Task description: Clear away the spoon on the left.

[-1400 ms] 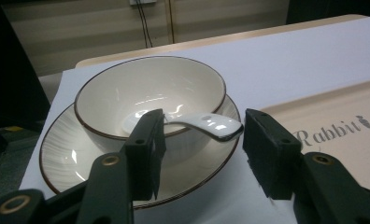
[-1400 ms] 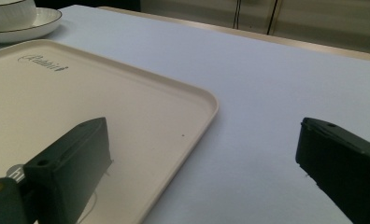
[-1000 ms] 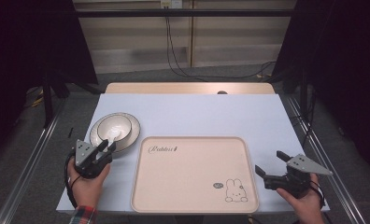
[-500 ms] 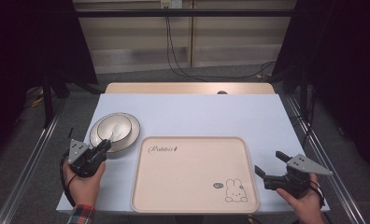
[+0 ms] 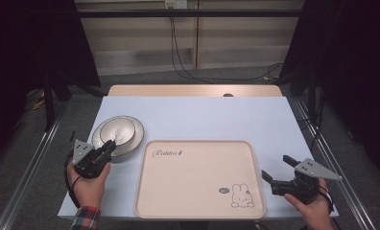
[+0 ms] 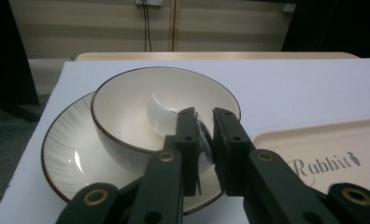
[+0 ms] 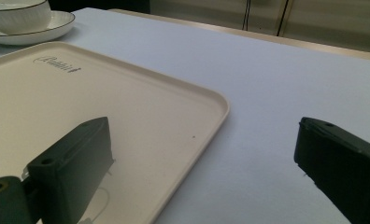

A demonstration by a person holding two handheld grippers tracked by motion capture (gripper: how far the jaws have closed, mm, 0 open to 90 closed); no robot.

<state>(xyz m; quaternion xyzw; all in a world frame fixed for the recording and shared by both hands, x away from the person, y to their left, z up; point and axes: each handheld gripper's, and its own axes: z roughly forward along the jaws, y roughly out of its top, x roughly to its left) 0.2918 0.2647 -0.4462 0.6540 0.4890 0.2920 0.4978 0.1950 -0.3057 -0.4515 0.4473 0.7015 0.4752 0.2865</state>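
A white bowl (image 5: 117, 130) (image 6: 127, 107) with a dark rim stands on a ribbed white plate (image 5: 136, 139) (image 6: 64, 154) at the table's left. A white spoon (image 6: 162, 114) lies inside the bowl, its handle pointing toward me. My left gripper (image 5: 112, 143) (image 6: 204, 116) reaches over the plate's near edge; its jaws have just been closing and now pinch the spoon's handle. My right gripper (image 5: 276, 167) (image 7: 204, 133) hovers at the right edge of the cream rabbit tray (image 5: 197, 177) (image 7: 80, 93), open with nothing between its jaws.
The tray (image 6: 323, 140) lies at the front centre of the pale blue table top (image 5: 202, 115). A wooden strip (image 5: 193, 90) borders the far edge. Metal rails (image 5: 29, 177) run along both sides, and cables (image 5: 183, 57) trail on the floor behind.
The left gripper's jaws have narrowed around the spoon's handle at the bowl. The right gripper has stayed where it was.
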